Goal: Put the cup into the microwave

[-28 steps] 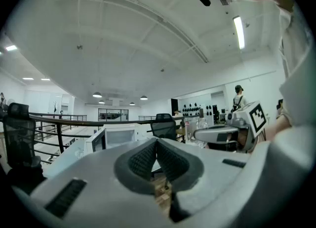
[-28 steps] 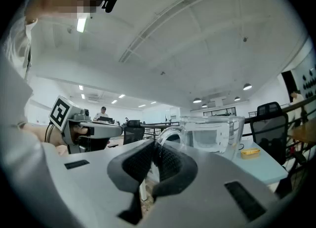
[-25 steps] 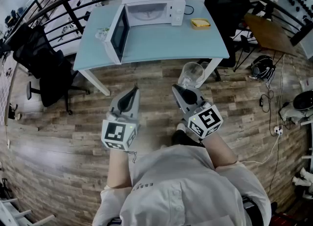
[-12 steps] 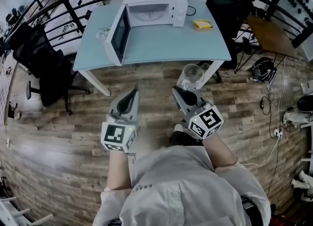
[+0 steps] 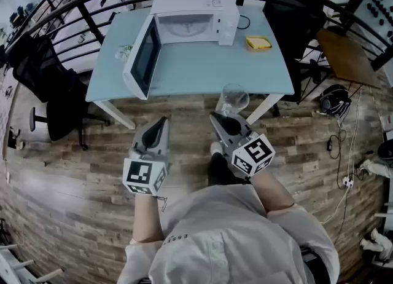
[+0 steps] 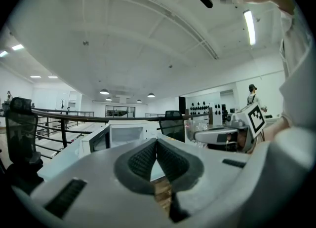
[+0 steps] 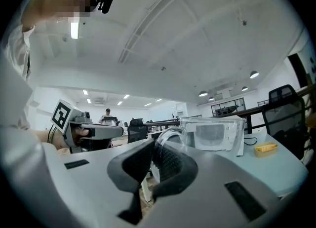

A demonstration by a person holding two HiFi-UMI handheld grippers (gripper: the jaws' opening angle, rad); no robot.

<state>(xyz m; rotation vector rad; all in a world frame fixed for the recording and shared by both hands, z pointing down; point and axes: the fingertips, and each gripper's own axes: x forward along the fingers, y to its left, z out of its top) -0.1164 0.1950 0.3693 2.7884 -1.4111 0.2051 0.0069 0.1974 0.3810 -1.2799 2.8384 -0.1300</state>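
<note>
A white microwave (image 5: 193, 12) stands at the back of the light blue table (image 5: 202, 67), its door (image 5: 140, 61) swung wide open to the left. My right gripper (image 5: 221, 120) is shut on the rim of a clear glass cup (image 5: 234, 99), which hangs upright just before the table's front edge. In the right gripper view the cup (image 7: 174, 137) sits right past the closed pads, with the microwave (image 7: 217, 134) behind it. My left gripper (image 5: 157, 130) is shut and empty beside it, short of the table. The left gripper view looks at the microwave (image 6: 126, 133) over its closed jaws.
A yellow item (image 5: 258, 43) lies on the table right of the microwave, and a small clear object (image 5: 124, 50) near the table's left edge. Black office chairs stand at the left (image 5: 46, 86) and back right (image 5: 295, 6). A brown table (image 5: 347, 55) and floor cables are at the right.
Both grippers have moved forward toward the table together. The cup, still held, has come from over the floor up to the table's front edge.
</note>
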